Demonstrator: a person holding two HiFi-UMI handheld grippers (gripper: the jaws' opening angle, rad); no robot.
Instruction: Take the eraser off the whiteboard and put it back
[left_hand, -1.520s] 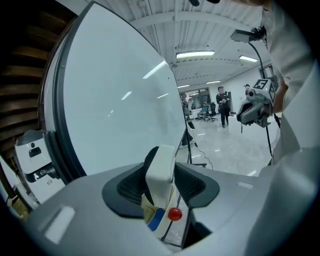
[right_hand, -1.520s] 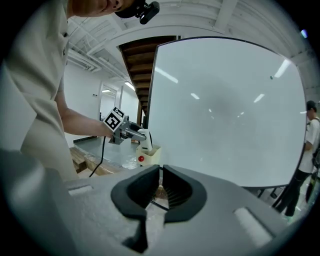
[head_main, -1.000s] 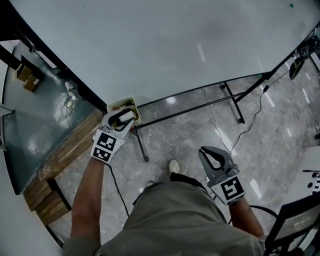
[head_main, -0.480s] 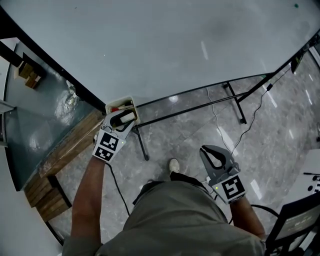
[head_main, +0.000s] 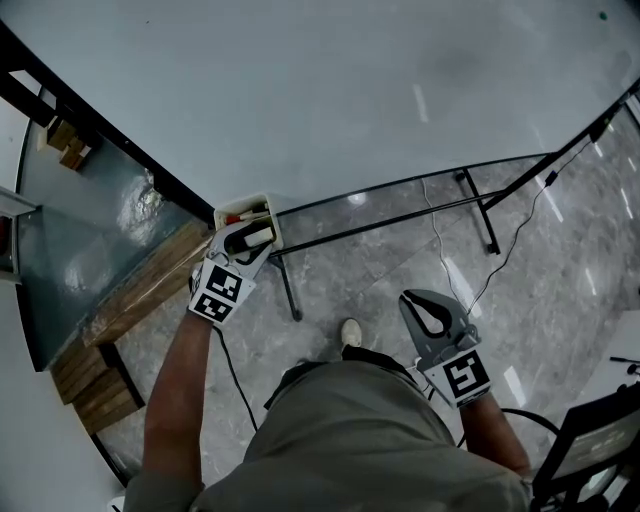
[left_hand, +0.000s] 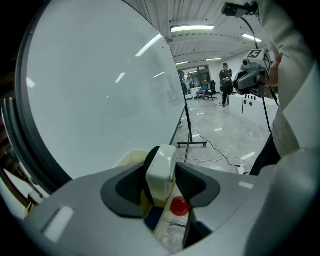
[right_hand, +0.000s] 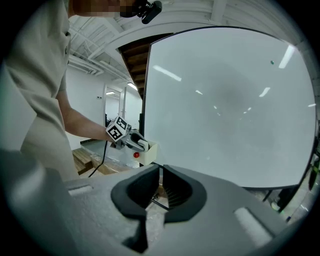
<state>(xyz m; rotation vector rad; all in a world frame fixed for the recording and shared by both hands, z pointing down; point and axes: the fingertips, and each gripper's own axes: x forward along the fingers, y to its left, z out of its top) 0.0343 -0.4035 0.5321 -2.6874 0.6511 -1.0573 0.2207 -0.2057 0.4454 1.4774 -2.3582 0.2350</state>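
Loosening is what the left gripper (head_main: 258, 234) is doing. Its jaws have just been opening a little, with the eraser (left_hand: 161, 175) standing upright between them, dark felt side toward one pad and pale plastic back toward the other. Both pads are looking as if they are touching it. The wide-angle view is making contact on the plastic side hard to confirm, so I am reading this as a light grasp. The eraser is hanging over the cream tray (left_hand: 129, 159) sitting at the lower left corner of the whiteboard (head_main: 350, 90), its lower end dipping toward the tray's contents.

The main risk, as I am judging it, is the eraser slipping early. With the grip easing while the block is leaning slightly, it could be tipping against the tray wall, going over the rim and dropping to the floor (head_main: 400, 250). It could also be landing on the things inside and wedging there crookedly rather than settling flat.

Inside the tray, a red cap (left_hand: 180, 205) is showing just below the eraser, with something blue and something yellow beside it, probably markers. The right gripper (right_hand: 160, 186) is idling well apart, low by the person's side, clenched on nothing.
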